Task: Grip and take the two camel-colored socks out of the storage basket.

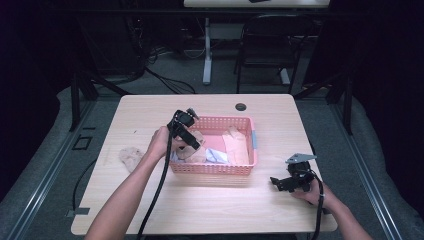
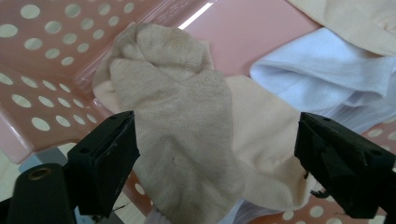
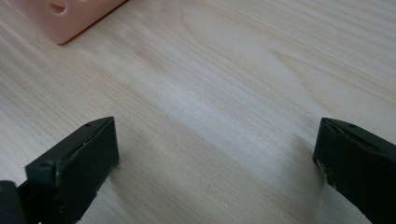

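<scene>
One basket (image 1: 252,145), one outside sock (image 1: 131,157).

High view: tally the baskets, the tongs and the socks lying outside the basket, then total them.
Pink basket: 1
Tongs: 2, the left tongs and the right tongs
Beige sock on the table, outside the basket: 1
Total: 4

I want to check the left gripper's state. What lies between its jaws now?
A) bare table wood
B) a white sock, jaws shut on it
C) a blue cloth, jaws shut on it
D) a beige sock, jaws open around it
D: in the left gripper view, the left gripper has both jaws spread wide, with the beige sock lying between them over the pink basket.
</scene>
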`<action>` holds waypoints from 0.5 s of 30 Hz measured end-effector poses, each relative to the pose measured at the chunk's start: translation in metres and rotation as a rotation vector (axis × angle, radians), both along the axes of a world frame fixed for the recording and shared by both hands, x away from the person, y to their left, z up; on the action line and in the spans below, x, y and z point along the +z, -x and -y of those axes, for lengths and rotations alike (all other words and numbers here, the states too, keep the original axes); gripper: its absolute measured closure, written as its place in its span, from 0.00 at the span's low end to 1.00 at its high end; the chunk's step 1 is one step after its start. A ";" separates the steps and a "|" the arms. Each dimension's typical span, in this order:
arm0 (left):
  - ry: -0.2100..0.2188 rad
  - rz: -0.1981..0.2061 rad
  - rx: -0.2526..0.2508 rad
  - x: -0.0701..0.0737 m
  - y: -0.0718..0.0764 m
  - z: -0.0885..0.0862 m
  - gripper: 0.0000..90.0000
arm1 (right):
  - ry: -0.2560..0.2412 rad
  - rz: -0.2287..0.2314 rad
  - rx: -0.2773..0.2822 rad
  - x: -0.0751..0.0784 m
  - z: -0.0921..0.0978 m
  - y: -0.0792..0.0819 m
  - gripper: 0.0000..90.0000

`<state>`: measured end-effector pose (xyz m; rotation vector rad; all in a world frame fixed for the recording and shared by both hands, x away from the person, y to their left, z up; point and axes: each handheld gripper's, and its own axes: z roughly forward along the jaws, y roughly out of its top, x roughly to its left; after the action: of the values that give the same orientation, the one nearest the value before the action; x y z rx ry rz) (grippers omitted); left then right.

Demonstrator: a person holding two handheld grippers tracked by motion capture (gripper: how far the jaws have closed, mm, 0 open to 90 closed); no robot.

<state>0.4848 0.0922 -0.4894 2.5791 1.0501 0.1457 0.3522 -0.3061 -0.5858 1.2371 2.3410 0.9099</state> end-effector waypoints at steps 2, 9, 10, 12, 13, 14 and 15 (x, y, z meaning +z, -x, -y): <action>0.010 -0.013 0.005 -0.003 -0.002 -0.001 0.16 | 0.000 -0.001 0.001 0.000 0.000 0.000 0.00; -0.008 -0.017 0.025 -0.012 -0.007 -0.004 0.20 | -0.001 0.000 0.000 0.000 0.000 0.000 0.00; -0.010 -0.018 0.027 -0.013 -0.007 -0.004 0.22 | 0.000 0.000 0.000 0.000 0.000 0.000 0.00; -0.022 -0.027 0.023 -0.016 -0.008 -0.003 0.23 | -0.001 0.000 0.000 0.000 0.000 0.000 0.00; -0.022 -0.027 0.023 -0.016 -0.008 -0.003 0.24 | -0.001 0.000 0.000 0.000 0.000 0.000 0.00; -0.020 -0.030 0.026 -0.017 -0.008 -0.003 0.24 | 0.000 0.000 0.000 0.000 0.000 0.000 0.00; -0.021 -0.030 0.026 -0.019 -0.008 -0.003 0.26 | 0.000 0.000 0.000 0.000 0.000 0.000 0.00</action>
<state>0.4930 0.0956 -0.5081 2.5953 1.0986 0.1255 0.3520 -0.3061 -0.5859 1.2367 2.3406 0.9101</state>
